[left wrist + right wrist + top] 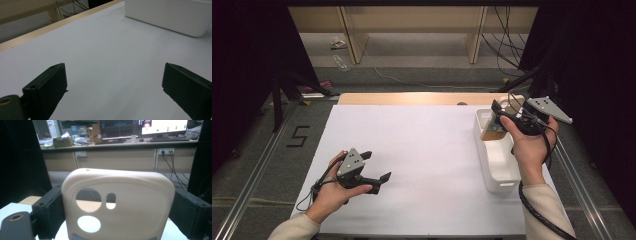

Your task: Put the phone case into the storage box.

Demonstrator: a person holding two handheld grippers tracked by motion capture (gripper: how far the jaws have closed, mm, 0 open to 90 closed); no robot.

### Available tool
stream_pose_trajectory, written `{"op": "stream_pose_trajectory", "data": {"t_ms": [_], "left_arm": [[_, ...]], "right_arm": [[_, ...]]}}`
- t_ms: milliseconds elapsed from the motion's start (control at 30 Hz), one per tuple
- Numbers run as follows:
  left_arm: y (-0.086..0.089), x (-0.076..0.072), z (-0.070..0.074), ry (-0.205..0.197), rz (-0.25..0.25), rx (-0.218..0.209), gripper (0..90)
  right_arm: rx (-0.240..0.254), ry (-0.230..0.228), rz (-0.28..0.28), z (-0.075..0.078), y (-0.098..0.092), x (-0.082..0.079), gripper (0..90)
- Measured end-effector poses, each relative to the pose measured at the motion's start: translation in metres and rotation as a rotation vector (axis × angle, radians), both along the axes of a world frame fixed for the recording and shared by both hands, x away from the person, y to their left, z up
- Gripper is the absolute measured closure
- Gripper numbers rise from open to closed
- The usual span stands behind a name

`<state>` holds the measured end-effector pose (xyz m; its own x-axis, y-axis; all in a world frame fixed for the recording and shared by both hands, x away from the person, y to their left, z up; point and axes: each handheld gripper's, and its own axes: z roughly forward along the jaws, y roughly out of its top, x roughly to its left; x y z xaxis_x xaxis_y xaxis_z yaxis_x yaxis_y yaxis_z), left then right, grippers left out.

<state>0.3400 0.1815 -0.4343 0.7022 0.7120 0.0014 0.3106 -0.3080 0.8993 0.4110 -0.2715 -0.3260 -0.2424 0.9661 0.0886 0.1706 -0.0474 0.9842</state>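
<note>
Even overhead light, dark surrounds, soft shadows, slightly soft focus throughout.

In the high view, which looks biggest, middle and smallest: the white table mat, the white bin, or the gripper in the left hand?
1. White table mat, biggest by far.
2. White bin.
3. Left gripper, smallest, though it looks fairly close to the bin in size.

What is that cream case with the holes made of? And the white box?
The cream case looks like soft matte silicone or rubbery plastic: rounded edges, smooth cut-outs, no shine. The white box seems hard moulded plastic with a faint sheen, though its look leaves that open.
</note>
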Motion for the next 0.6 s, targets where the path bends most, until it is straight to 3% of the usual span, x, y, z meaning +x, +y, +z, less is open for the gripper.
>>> {"op": "stream_pose_trajectory", "data": {"t_ms": [600], "left_arm": [[0.0004,0.0001,0.0,-0.002,0.002,-0.002,5.7]], "right_arm": [[-0.001,0.003,-0.011,-0.0031,-0.0041,0.0024,11.8]]}}
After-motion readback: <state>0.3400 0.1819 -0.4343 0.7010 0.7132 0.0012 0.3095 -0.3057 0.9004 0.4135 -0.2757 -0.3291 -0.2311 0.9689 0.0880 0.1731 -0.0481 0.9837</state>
